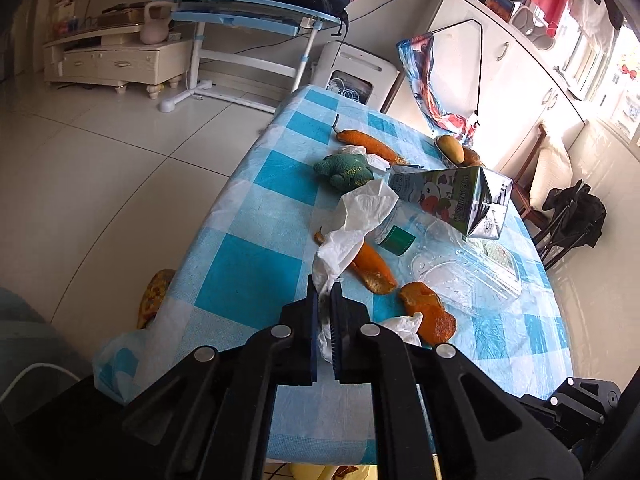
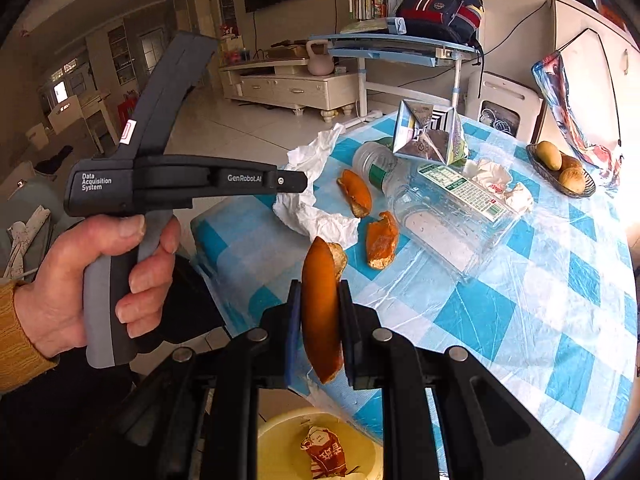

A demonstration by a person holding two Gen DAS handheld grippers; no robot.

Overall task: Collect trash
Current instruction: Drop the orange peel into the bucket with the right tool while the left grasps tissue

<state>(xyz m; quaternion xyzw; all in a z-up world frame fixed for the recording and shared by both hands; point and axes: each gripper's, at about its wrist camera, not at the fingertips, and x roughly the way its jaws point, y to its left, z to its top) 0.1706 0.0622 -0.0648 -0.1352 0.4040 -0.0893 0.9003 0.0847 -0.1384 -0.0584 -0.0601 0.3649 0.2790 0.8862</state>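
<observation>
My left gripper (image 1: 325, 286) is shut on a crumpled white tissue (image 1: 360, 216) that trails over the checkered table; in the right wrist view the tissue (image 2: 316, 208) hangs from that gripper's tip (image 2: 298, 182). My right gripper (image 2: 320, 300) is shut on an orange peel (image 2: 320, 304) and holds it above the table's near edge, over a yellow bin (image 2: 288, 440). More orange peels (image 2: 382, 240) (image 2: 356, 194), a clear plastic bottle (image 2: 432, 208), a milk carton (image 2: 430, 136) and crumpled paper (image 2: 500, 184) lie on the table.
A green plush toy (image 1: 346, 172) and another peel (image 1: 368, 144) lie farther back. A basket of fruit (image 2: 560, 168) stands at the table's far right. The yellow bin holds a red wrapper (image 2: 324, 456). A desk (image 2: 400, 52) and a cabinet (image 2: 288, 88) stand beyond.
</observation>
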